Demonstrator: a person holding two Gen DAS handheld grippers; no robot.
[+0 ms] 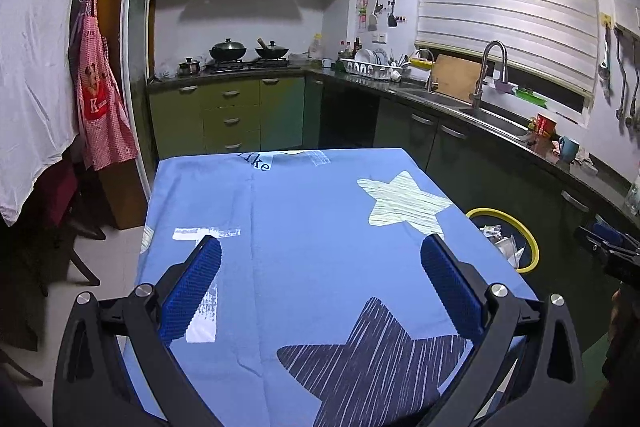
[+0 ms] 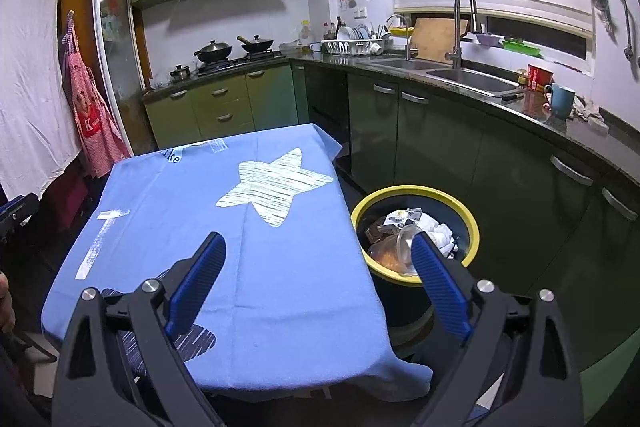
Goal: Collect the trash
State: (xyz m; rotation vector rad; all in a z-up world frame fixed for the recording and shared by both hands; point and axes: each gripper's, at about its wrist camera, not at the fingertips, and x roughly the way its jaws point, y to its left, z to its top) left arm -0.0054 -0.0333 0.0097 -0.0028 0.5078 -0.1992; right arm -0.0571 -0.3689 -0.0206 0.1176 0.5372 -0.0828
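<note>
Yellow rims the dark round trash bin, which stands on the floor just beside the table's right edge. Inside it lie crumpled white paper, a clear plastic cup tipped on its side and a brownish wrapper. From the left wrist view only part of the bin shows past the table. Two grippers are in view: the left gripper hangs over the cloth with its blue pads spread apart and nothing between them; the right gripper is likewise spread and unloaded, one pad over the bin. A blue tablecloth printed with stars covers the table. Green cabinets, two woks and a steel sink line the kitchen.
</note>
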